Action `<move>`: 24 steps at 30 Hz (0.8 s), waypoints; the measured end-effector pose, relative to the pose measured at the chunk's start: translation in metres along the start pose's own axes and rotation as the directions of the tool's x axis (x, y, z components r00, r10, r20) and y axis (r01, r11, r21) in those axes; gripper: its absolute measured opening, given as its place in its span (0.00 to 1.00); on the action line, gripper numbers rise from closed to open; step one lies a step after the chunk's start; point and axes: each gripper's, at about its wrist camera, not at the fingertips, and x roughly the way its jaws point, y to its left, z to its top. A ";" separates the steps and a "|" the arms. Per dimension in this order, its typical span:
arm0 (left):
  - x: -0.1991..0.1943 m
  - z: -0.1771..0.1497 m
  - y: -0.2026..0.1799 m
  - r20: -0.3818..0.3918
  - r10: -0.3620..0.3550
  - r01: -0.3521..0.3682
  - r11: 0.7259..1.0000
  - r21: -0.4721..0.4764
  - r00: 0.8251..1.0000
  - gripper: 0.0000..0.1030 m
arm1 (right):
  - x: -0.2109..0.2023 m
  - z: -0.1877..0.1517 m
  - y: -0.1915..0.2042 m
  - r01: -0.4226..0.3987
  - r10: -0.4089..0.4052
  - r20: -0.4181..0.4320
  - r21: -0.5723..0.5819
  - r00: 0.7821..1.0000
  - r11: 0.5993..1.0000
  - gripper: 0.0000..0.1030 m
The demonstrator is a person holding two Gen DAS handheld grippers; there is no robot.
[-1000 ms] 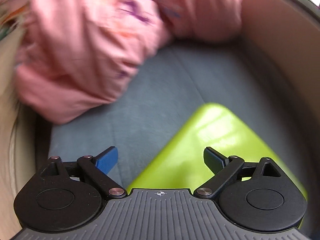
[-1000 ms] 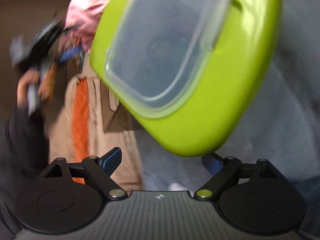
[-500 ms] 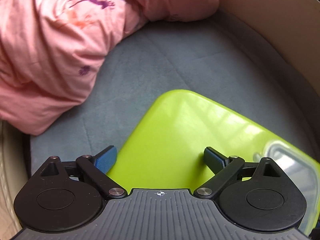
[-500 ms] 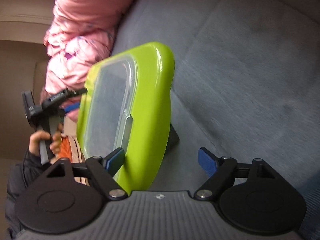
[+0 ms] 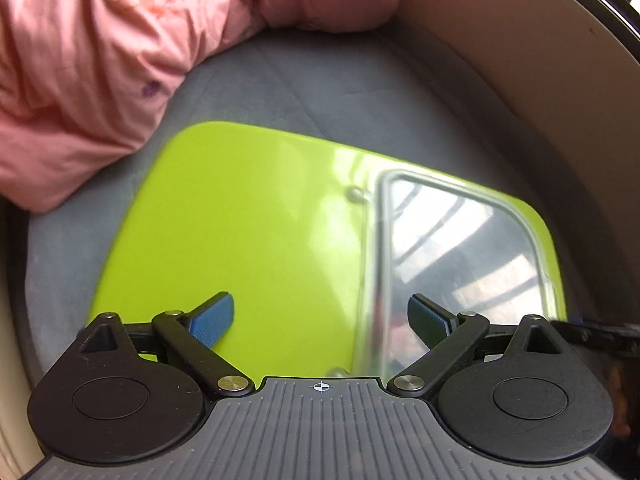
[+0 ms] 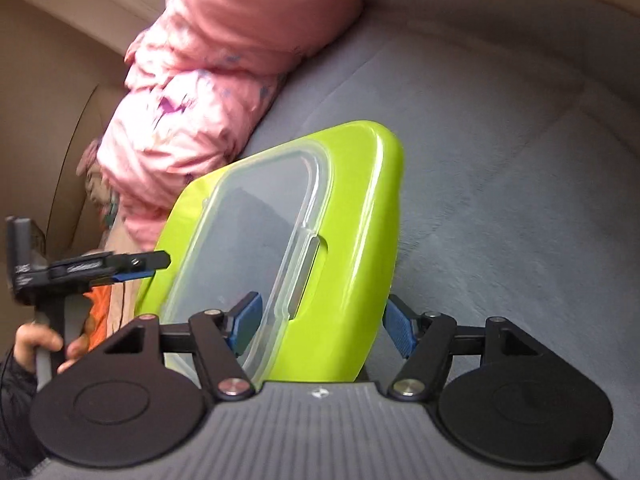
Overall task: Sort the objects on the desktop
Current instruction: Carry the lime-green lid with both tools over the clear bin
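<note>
The right gripper (image 6: pixel 320 326) points forward over the grey cushion (image 6: pixel 500 160), its blue pads on either side of the lime-green lidded box (image 6: pixel 360 240); whether they press it I cannot tell. The box stands tilted on edge, clear lid (image 6: pixel 256 240) facing 9 o'clock. At 9 o'clock the left gripper (image 6: pixel 136 266) is held level by a hand (image 6: pixel 36 344), tips at the box edge. From the left wrist, the left gripper (image 5: pixel 320 316) hangs spread wide above the box (image 5: pixel 248 232). A pink quilt (image 5: pixel 100 72) lies at 11 o'clock.

Green box (image 5: pixel 248 240) base behind left tongs (image 5: pixel 320 320)
</note>
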 end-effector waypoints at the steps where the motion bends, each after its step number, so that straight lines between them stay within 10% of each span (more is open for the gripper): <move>1: -0.005 -0.001 0.007 0.002 -0.006 0.006 1.000 -0.025 1.000 0.93 | 0.006 0.006 0.001 -0.016 0.016 -0.012 -0.016 1.000 1.000 0.66; 7: -0.047 0.026 0.082 0.144 0.110 -0.079 0.975 -0.209 0.983 0.97 | 0.025 0.018 -0.016 -0.099 0.101 -0.058 0.045 0.993 0.994 0.66; 12: -0.011 0.036 0.145 0.115 -0.120 0.162 0.858 -0.488 0.986 0.99 | 0.016 0.020 -0.028 -0.103 0.107 -0.064 0.053 0.992 0.993 0.66; 16: 0.036 0.041 0.151 0.041 -0.170 0.164 0.817 -0.553 0.985 1.00 | 0.021 0.025 -0.031 -0.114 0.118 -0.069 0.060 0.991 0.992 0.66; 21: 0.039 0.033 0.136 0.092 -0.175 0.197 0.830 -0.522 0.980 0.99 | 0.023 0.031 -0.042 -0.132 0.137 -0.061 0.083 0.989 0.988 0.67; 24: 0.016 0.016 0.127 0.159 -0.167 0.225 0.839 -0.496 0.973 0.80 | 0.027 0.035 -0.049 -0.128 0.132 -0.037 0.106 0.991 0.986 0.68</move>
